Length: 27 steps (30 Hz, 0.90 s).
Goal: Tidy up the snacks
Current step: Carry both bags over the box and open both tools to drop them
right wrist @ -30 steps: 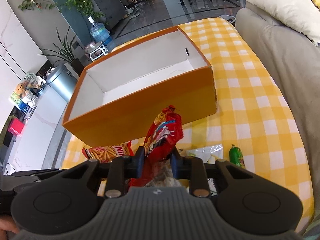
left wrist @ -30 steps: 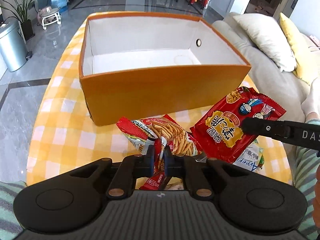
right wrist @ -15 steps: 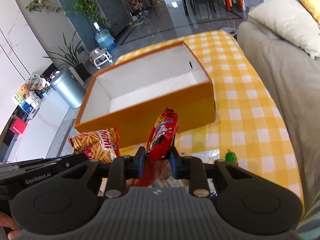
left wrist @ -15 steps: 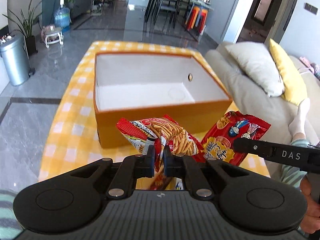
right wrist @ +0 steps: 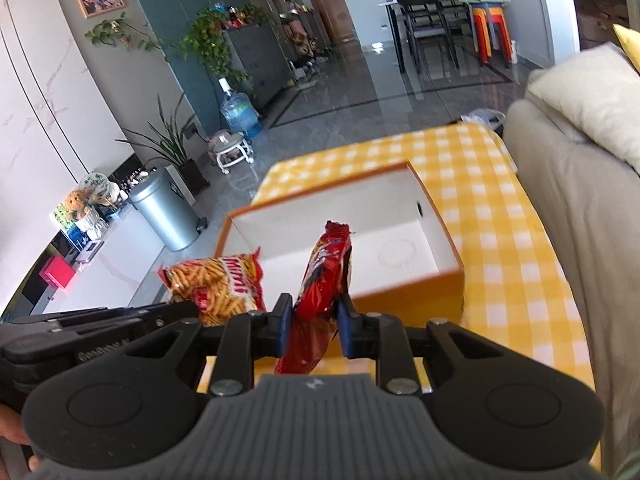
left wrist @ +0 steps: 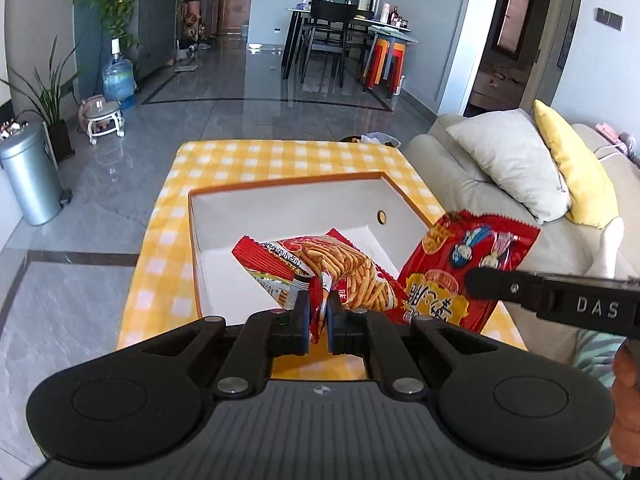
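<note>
**Two snack bags lifted over the open box**

The orange box is seen beyond both sets of fingers, open side up and empty, ready for loading. The red cartoon bag is clamped upright in the right gripper, held by its lower end so it hangs clear. The fries bag is pinched at one corner by the left gripper, apparently for a drop inside.

"DAS" stands in white on the right gripper arm; "Mimi" on the fries snack packet
</note>
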Tool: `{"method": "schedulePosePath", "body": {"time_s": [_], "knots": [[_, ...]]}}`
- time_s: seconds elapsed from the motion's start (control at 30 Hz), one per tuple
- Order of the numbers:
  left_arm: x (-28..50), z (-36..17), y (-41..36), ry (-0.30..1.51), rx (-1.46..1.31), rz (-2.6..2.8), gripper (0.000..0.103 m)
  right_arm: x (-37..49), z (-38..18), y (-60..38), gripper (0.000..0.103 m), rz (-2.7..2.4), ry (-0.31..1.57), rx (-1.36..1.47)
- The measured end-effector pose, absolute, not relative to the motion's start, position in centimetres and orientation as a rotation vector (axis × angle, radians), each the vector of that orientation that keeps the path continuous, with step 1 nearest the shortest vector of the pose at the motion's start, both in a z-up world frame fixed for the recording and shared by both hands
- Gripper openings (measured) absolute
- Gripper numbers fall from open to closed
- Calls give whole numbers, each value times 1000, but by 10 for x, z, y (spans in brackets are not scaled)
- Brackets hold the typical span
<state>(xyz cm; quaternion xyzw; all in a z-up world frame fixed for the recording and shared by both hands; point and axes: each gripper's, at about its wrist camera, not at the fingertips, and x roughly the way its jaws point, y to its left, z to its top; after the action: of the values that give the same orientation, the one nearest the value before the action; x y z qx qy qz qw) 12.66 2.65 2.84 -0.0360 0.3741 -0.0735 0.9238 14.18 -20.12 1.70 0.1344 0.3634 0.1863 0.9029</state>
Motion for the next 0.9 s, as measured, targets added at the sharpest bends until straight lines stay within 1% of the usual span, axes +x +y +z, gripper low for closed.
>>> {"method": "schedulePosePath", "body": {"time_s": [0.27, 0.43, 0.53, 0.9], "knots": [[170, 31, 30, 791, 8, -115, 8, 196, 25, -183, 20, 378, 721, 230], [197, 20, 30, 848, 97, -112, 8, 233, 22, -165, 20, 387, 734, 161], [210, 6, 32, 911, 122, -134, 8, 257, 12, -154, 20, 404, 780, 116], [246, -40, 24, 1128, 299, -218, 8, 326, -54, -122, 20, 500, 1124, 75]]}}
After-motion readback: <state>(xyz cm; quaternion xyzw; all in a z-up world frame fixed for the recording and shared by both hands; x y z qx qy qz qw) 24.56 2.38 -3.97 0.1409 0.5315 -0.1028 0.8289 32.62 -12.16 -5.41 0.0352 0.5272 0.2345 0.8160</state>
